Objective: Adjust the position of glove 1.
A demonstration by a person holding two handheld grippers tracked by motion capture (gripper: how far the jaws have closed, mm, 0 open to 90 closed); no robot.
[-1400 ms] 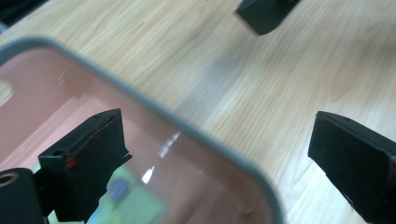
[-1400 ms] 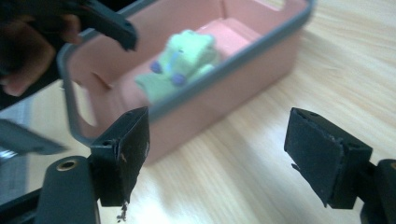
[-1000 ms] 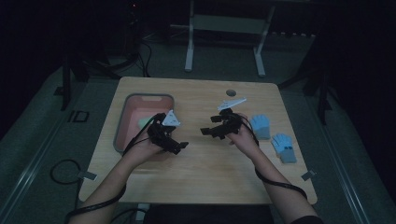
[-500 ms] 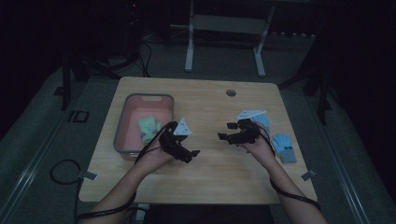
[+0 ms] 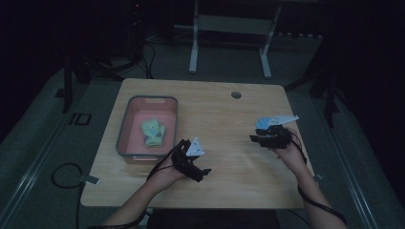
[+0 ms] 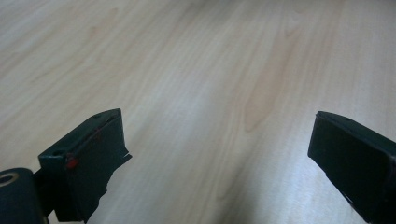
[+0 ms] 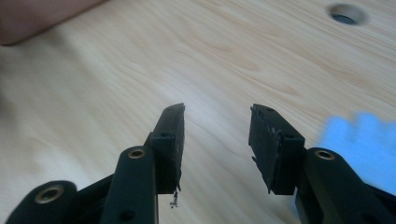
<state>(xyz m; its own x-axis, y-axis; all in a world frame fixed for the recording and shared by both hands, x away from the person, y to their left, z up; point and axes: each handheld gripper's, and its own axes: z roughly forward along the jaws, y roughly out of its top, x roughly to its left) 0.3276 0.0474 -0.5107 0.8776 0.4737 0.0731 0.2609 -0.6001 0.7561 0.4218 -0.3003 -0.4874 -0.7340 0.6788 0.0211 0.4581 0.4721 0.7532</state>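
Right claw (image 7: 215, 140) has just been closing, nothing between its jaws; blue cloth (image 7: 362, 140) lies just beside, on the surface (image 7: 140, 79). Left claw (image 6: 219, 154) spread wide, empty.

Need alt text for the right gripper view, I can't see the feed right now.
The right gripper has its two black jaws partly open with nothing between them, over a light wooden table. A blurred blue item lies at right, and a round hole at top right.

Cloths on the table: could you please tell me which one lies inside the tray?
The green-yellow cloth, lying in the pink tray; the blue cloth lies on the bare table near its right edge.
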